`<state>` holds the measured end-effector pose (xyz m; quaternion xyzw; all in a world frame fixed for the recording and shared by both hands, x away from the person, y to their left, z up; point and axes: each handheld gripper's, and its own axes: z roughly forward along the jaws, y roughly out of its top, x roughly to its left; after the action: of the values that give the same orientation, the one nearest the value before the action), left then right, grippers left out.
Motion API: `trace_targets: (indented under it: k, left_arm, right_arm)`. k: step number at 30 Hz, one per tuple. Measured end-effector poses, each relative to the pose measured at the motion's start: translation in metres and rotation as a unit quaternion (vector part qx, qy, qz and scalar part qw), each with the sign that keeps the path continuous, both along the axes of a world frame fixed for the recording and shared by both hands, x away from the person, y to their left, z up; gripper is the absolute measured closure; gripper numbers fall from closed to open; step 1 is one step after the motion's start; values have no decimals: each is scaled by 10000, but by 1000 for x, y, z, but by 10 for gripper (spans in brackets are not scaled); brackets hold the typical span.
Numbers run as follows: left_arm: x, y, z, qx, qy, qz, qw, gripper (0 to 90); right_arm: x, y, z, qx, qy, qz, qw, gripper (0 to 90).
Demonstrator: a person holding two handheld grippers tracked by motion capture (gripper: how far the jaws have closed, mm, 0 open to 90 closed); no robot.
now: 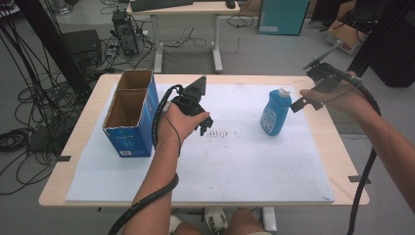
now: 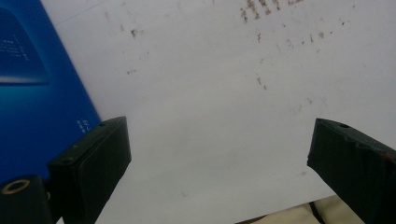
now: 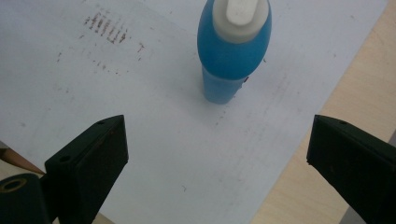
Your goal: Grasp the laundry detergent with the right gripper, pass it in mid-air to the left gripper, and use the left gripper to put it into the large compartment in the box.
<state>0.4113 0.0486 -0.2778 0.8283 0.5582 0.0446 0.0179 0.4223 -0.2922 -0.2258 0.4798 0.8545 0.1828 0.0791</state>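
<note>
black hand-held gripper [image 3: 217, 154], glossy blue bottle [image 3: 233, 46]

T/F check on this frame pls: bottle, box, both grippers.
1. The blue bottle stands upright on the white sheet. True.
2. The right gripper is clamped on the bottle. False: its jaws are open, the bottle apart ahead of them.
3. The blue box is open at the top. True.
4. The left gripper holds the box. False: jaws open over bare sheet, the box beside them.
5. The bottle's cap is red. False: it is white.
</note>
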Motion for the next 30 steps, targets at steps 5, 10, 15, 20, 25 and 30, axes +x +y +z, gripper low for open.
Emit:
trace_targets:
  k: [5, 10, 15, 20, 25, 30]
  left_arm:
    - [-2, -1, -1, 32, 0, -49, 10000, 63]
    - [-4, -2, 0, 53, 2, -101, 9999, 63]
    - [-4, 1, -1, 74, 13, -80, 9999, 63]
    - [-4, 5, -5, 85, 41, -55, 9999, 63]
    - [-5, 8, -8, 79, 64, -50, 9999, 63]
    - [-5, 11, -10, 94, 83, -35, 9999, 60]
  right_arm:
    - [-1, -2, -16, 82, -67, -41, 9999, 50]
    - [-1, -8, -37, 216, -316, -154, 9991, 46]
    - [-2, -11, -49, 260, -582, -154, 9978, 47]
    - [-1, -11, -66, 357, -883, -231, 9952, 43]
    - [1, -7, -86, 446, -1085, -326, 9926, 42]
    - [2, -2, -102, 543, -1426, -201, 9881, 37]
